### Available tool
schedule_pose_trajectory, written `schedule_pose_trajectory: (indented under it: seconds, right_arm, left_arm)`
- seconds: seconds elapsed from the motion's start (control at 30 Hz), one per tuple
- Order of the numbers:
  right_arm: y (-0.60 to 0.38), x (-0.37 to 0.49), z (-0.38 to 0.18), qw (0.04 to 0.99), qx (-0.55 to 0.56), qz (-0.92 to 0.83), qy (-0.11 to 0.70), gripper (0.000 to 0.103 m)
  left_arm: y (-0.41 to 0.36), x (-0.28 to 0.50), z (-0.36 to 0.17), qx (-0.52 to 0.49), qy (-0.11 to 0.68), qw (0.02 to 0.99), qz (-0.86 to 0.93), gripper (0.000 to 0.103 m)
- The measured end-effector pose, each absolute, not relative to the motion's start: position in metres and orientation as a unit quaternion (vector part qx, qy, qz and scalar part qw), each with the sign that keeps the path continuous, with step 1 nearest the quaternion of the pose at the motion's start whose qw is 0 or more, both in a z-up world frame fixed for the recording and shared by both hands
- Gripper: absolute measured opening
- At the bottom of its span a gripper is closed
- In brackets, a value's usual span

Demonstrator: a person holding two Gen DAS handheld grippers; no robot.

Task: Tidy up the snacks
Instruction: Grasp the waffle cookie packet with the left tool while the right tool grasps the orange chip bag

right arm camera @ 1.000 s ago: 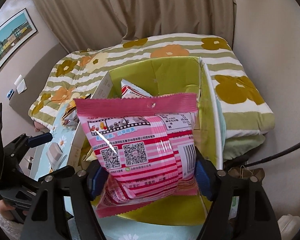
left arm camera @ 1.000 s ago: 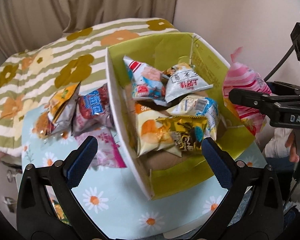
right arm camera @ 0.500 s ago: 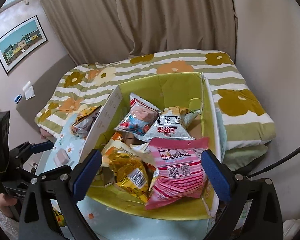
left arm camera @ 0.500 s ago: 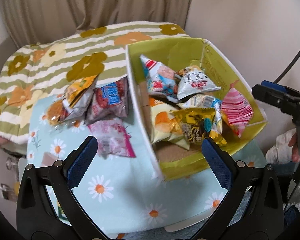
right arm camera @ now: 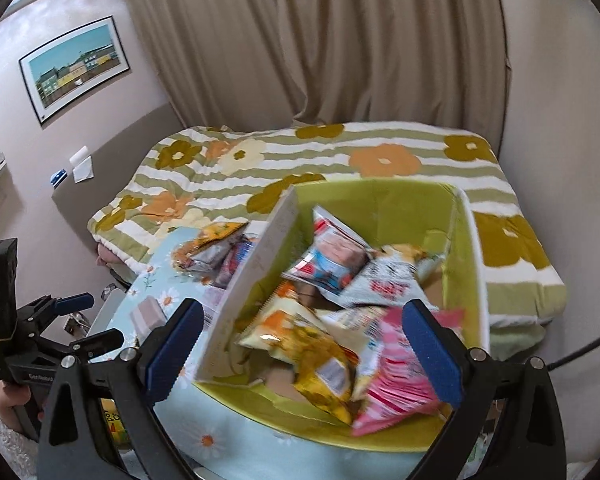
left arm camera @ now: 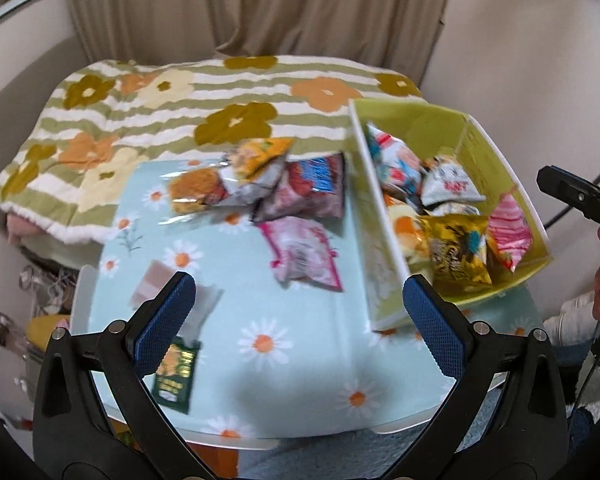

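Your white-walled, green-lined cardboard box [right arm camera: 466, 240] at frame right holds a pink striped snack bag [right arm camera: 396, 384], a yellow one [right arm camera: 316, 356] and others. Both your left gripper [left arm camera: 296, 320] and right gripper [right arm camera: 304, 344] have fingers apart, empty. Loose packets [left arm camera: 296, 192] lie mid-frame on the daisy-print desk [left arm camera: 300, 380], bare toward its near edge.

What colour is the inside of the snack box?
Lime green inside the box, with white outer walls; the right wrist view shows it best.

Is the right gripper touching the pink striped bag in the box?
Apart. In the right wrist view the right gripper stands wide open above the box, and the pink striped bag lies loose inside it.
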State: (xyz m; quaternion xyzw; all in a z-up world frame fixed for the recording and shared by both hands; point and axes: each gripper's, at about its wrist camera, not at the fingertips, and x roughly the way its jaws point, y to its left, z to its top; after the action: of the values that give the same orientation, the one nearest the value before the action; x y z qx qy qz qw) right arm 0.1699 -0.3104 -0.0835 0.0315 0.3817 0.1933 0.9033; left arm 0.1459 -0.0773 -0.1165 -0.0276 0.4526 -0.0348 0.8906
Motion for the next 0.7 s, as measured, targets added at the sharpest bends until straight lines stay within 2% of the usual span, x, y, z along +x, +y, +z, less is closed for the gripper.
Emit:
schedule_pose_trajectory:
  seconds: [0.37,0.7]
  right_arm:
    - [-0.224,0.196,-0.079,0.899,0.041,0.196,0.391,0.099]
    - [-0.155,0.229,-0.089,0.889,0.061,0.18,0.417,0.099]
  left_arm:
    - [0.02,0.157,-0.11,-0.043,0.453,0.89,-0.027,0.103]
    - [0.105,0.21,-0.108,-0.047,0.456,0.887,-0.059,0.103]
